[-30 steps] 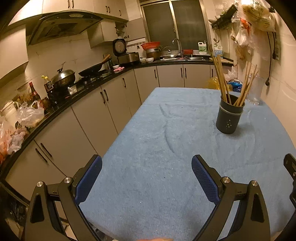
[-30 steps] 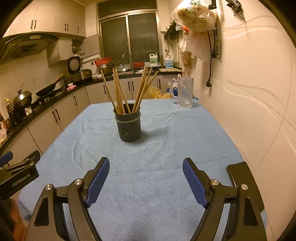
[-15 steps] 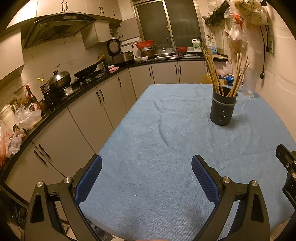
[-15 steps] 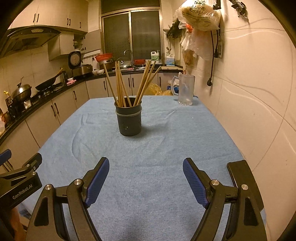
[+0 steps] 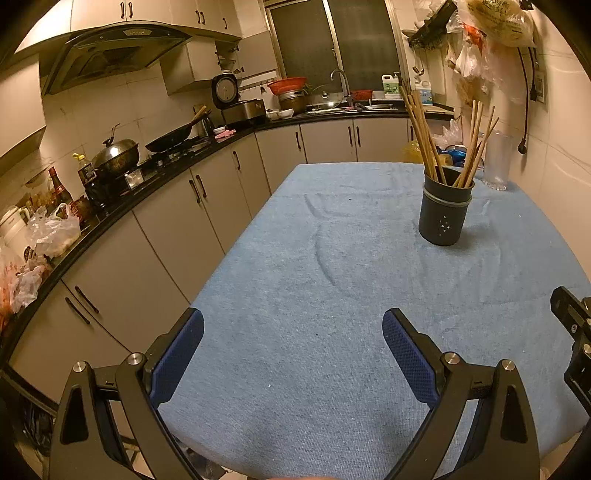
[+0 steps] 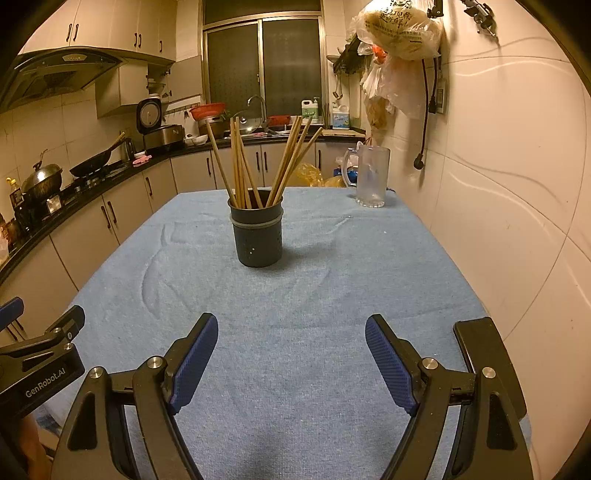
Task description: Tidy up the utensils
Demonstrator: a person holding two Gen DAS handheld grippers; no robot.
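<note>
A dark round utensil holder (image 5: 445,213) (image 6: 257,233) stands upright on the blue cloth-covered table (image 5: 332,295) (image 6: 295,295). Several wooden chopsticks (image 5: 424,136) (image 6: 240,166) lean out of it in two bunches. My left gripper (image 5: 293,332) hovers open over the near left part of the table, nothing between its blue pads. Over the near middle my right gripper (image 6: 291,338) is open and empty too, with the holder straight ahead of it and well beyond its fingertips. The left gripper's body shows at the left edge of the right wrist view.
A clear glass mug (image 6: 369,177) (image 5: 496,162) stands at the table's far right corner by the tiled wall (image 6: 498,203). Kitchen cabinets and a black counter (image 5: 147,177) with a wok and pots run along the left. Plastic bags (image 6: 399,33) hang on the wall.
Both views have drawn back and tilted slightly, so the holder sits a little farther away and lower in frame. Both grippers stay open and empty.
</note>
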